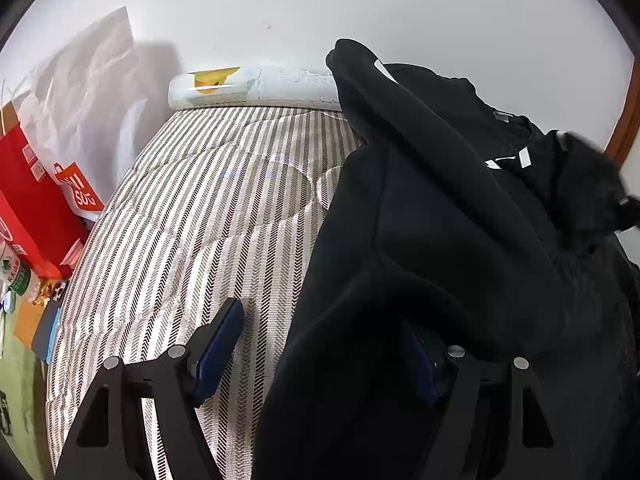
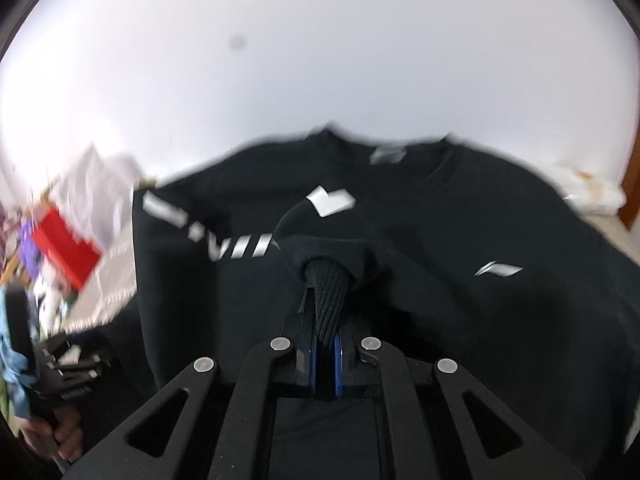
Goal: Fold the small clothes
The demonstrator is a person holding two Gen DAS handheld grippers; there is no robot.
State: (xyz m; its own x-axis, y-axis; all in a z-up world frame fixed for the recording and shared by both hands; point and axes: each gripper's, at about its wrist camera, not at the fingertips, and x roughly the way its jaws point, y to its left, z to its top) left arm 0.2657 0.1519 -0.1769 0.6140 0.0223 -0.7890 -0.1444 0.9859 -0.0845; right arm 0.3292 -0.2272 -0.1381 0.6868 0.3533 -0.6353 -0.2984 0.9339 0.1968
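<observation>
Wall (image 1: 320, 8): plain white, evenly lit. Mattress (image 1: 208, 200): grey-and-white striped, quilted, against wall. Wood frame (image 1: 626, 128): brown, right edge. Red box (image 1: 28, 200), clutter: left of mattress. Floor (image 1: 20, 420): greenish.

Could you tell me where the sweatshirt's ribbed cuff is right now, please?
In the right wrist view, the ribbed cuff sits low and central, pinched in the right gripper, in front of the black sweatshirt.

A bed (image 1: 208, 216) with a quilted cover in grey and white stripes carried everything. A black sweatshirt (image 1: 460, 240) with white markings lay spread over its right side, and a pale rolled bundle (image 1: 256, 88) rested along the far edge by the wall.
</observation>
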